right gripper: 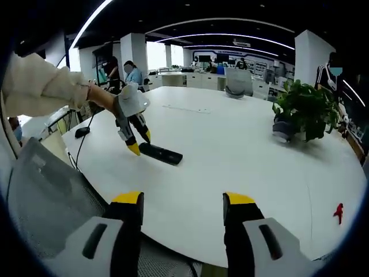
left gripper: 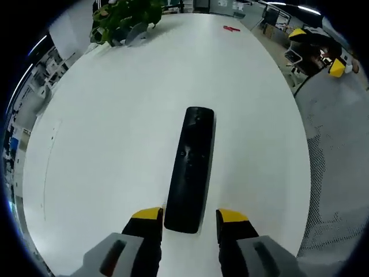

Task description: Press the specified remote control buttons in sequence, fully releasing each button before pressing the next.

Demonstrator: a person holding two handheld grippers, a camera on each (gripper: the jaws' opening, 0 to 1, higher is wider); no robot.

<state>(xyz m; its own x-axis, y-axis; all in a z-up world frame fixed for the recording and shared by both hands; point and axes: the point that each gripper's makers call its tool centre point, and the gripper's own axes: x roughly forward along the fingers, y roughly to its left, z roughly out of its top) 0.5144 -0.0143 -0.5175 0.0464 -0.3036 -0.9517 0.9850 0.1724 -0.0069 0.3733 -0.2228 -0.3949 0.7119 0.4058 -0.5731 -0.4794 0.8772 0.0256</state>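
White oval surface (left gripper: 115, 150) is carrying everything and sitting mostly bare. Potted plant (left gripper: 124, 20) is standing at its far edge, around 11 o'clock in the left gripper view; small red object (left gripper: 231, 28) is lying near 1 o'clock, well apart from the work.

Black remote control (left gripper: 191, 168) is lying flat near the middle, long axis running roughly 12 to 6, button face up, probably laid that way so the keys are reachable from above.

Left hand-held gripper (left gripper: 189, 216) is hovering with jaws apart, yellow tips straddling the remote's near end at 6 o'clock. I can't tell whether they're touching it. Looks like lining up for a press.

Right hand-held gripper (right gripper: 182, 199) is hanging back off the near edge, jaws apart, holding nothing. From there it's seeing the left hand-held gripper at 10 o'clock, tips down at the remote's end, likely keeping everything in frame.
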